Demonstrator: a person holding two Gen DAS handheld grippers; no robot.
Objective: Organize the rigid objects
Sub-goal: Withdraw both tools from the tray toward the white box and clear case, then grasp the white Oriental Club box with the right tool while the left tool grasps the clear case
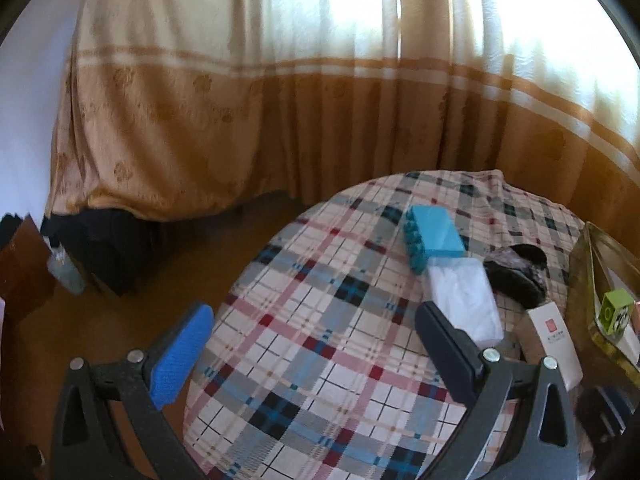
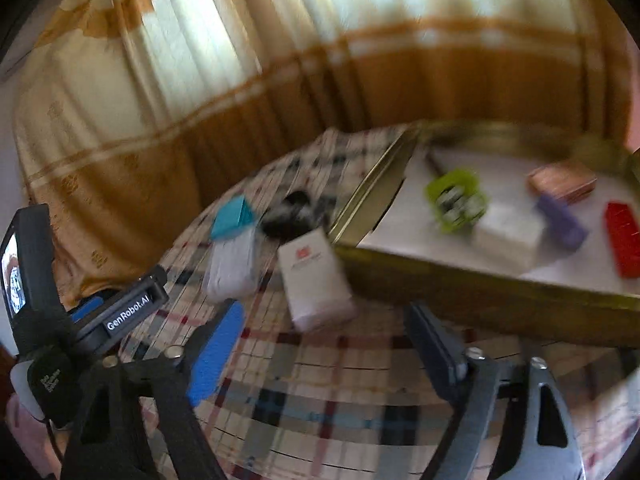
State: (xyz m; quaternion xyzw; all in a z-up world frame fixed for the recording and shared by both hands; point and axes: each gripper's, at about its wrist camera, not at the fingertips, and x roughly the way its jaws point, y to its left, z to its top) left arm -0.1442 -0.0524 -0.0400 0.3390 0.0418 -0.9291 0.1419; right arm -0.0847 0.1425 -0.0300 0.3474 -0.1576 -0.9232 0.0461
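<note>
Both the left gripper (image 1: 316, 354) and right gripper (image 2: 324, 344) hang spread wide, grasping nothing. Just ahead of the right gripper lies the white box (image 2: 316, 284), beside the gold tray (image 2: 460, 284) holding 5 items.

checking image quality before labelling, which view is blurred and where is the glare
Right wrist view: motion-smeared throughout, so the white box with a red mark and the items in the tray look soft. Left wrist view: sharp, the teal block crisp. Both: backlit curtain blown out at the top, fisheye bending the edges.
</note>
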